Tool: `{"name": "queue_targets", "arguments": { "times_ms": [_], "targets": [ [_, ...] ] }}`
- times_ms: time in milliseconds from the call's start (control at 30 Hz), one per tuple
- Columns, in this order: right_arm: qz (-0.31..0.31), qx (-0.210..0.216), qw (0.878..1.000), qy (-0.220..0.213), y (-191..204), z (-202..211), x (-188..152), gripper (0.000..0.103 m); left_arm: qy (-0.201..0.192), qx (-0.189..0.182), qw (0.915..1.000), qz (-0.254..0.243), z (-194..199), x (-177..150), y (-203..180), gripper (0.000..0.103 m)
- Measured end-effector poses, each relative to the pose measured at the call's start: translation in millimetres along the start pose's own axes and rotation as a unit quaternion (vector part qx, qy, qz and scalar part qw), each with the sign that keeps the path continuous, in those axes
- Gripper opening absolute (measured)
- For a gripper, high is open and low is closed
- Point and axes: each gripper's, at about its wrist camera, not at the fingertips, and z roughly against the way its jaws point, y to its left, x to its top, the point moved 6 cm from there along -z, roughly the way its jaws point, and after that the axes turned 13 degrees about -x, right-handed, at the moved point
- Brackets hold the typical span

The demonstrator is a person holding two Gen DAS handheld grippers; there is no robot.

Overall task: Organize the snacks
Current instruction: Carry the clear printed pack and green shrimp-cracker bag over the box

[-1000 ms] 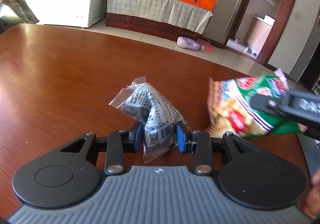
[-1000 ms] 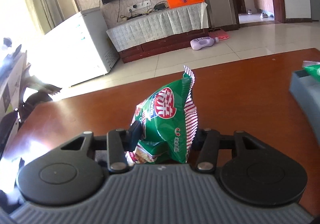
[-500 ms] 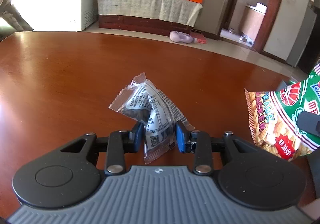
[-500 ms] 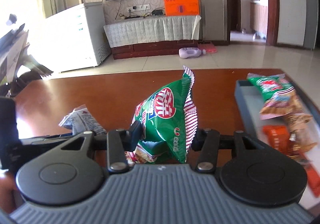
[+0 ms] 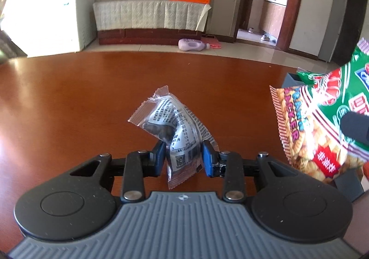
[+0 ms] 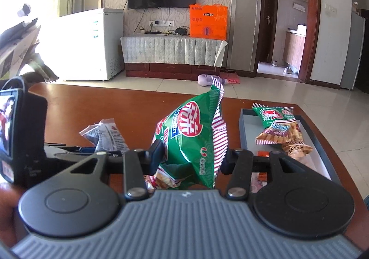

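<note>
My left gripper [image 5: 183,158] is shut on a small clear-and-white snack packet [image 5: 175,129] with dark contents, held above the brown table [image 5: 69,102]. My right gripper [image 6: 192,158] is shut on a green prawn cracker bag [image 6: 193,136], held upright above the table, left of the grey tray [image 6: 322,148]. The cracker bag also shows at the right of the left wrist view [image 5: 322,120]. The small packet and the left gripper show at the left of the right wrist view [image 6: 103,134].
The grey tray holds another green cracker bag [image 6: 276,125] and several other snack packets, one orange [image 6: 263,155]. Its corner shows in the left wrist view [image 5: 290,79]. Beyond the table are a white freezer [image 6: 92,44], a TV cabinet and an orange box [image 6: 208,21].
Both grippers have swung to the right, each still holding its packet. The tray has come fully into the right wrist view. The cracker bag has shifted right and nearer in the left view.
</note>
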Motion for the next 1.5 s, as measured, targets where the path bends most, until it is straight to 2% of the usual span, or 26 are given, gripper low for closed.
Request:
{"name": "queue_targets", "arguments": {
  "times_ms": [167, 433, 667, 1000, 1500],
  "targets": [
    [0.006, 0.005, 1.000, -0.014, -7.8, 8.5, -0.4, 0.051, 0.001, 0.009, 0.9998, -0.018, -2.6, 2.6, -14.3, 0.038],
    [-0.005, -0.006, 0.999, -0.035, -32.5, 22.0, 0.7, 0.051, -0.016, -0.020, 0.9992, -0.029, -1.1, 23.0, -64.4, 0.038],
    [-0.024, -0.011, 0.998, -0.053, -56.4, 31.0, 4.8, 0.051, -0.018, -0.023, 0.9990, -0.032, -5.9, 36.0, -90.9, 0.038],
    [-0.042, -0.013, 0.997, -0.061, -80.2, 35.2, 4.7, 0.051, -0.022, -0.038, 0.9980, -0.046, -13.1, 48.1, -120.7, 0.038],
    [-0.069, -0.044, 0.995, -0.061, -121.4, 38.9, -3.4, 0.051, -0.022, -0.078, 0.9952, -0.055, -38.5, 49.3, -162.8, 0.038]
  ]
}}
